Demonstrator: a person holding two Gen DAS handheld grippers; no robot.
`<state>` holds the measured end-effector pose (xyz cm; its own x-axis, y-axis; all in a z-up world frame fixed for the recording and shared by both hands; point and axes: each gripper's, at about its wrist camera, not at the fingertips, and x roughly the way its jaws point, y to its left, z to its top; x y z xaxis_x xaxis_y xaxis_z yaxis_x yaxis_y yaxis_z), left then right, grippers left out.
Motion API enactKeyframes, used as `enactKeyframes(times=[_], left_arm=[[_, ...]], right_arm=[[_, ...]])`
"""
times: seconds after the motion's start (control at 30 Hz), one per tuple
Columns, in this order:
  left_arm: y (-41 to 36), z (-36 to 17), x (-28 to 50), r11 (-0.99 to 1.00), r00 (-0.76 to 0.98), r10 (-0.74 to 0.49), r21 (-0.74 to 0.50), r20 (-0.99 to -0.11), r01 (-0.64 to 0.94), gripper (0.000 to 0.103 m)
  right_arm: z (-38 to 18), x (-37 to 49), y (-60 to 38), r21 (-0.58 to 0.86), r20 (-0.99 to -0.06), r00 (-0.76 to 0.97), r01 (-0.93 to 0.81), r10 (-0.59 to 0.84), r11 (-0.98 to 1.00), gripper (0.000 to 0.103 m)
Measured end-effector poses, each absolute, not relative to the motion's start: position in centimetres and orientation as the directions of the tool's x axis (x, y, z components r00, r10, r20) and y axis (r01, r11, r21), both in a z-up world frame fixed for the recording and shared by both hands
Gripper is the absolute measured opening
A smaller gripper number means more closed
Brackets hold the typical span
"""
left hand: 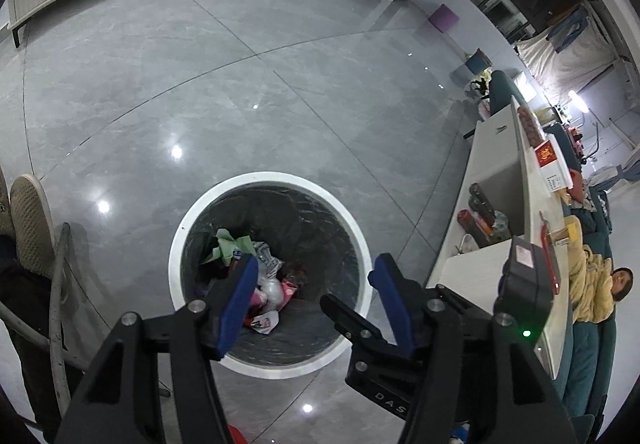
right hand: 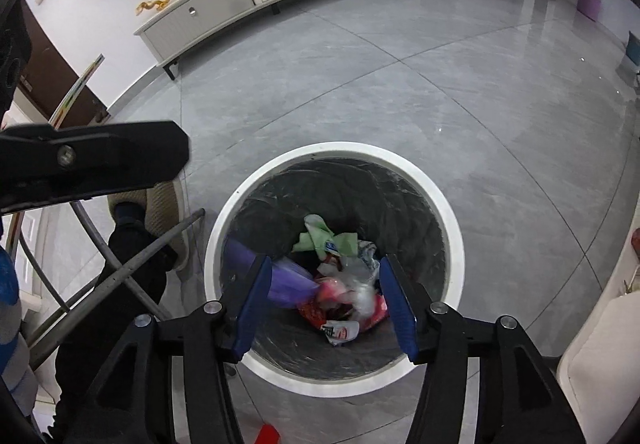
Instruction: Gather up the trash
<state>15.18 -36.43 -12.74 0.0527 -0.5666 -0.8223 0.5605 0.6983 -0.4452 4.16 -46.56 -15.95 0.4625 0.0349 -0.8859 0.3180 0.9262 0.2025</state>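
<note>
Left tool (left hand: pixel 314 276) and right tool (right hand: pixel 326 278) both gape wide and empty above the white-rimmed trash bin (right hand: pixel 456 244) on the grey floor (right hand: pixel 400 84). "DAS" is legible on the right tool's body in the left view. Crumpled wrappers (right hand: pixel 344 292) lie inside; their print is unreadable.
</note>
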Motion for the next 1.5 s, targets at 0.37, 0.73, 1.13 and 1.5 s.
enactKeyframes(times=[0.37, 0.73, 1.13, 1.5], left_arm=[[-34.2, -8.7, 13.1, 0.677, 0.111, -0.607, -0.438, -0.787, 0.592, 0.059], [-24.4, -2.0, 9.8, 0.809, 0.446, -0.521, -0.254, -0.728, 0.530, 0.059], [-8.8, 0.9, 5.6, 0.949, 0.715, -0.300, -0.125, -0.632, 0.288, 0.060], [1.5, 3.2, 1.8, 0.995, 0.834, -0.102, -0.069, -0.543, 0.076, 0.063]], right_arm=[[-12.9, 3.2, -45.7, 0.162, -0.872, 0.489, 0.325, -0.019, 0.932, 0.059], [-5.9, 2.8, -40.9, 0.126, -0.801, 0.594, 0.284, -0.072, 0.950, 0.061], [0.7, 1.8, -30.7, 0.118, -0.689, 0.724, 0.145, -0.024, 0.982, 0.069], [4.2, 0.6, -22.5, 0.118, -0.602, 0.796, 0.016, 0.059, 0.993, 0.070]])
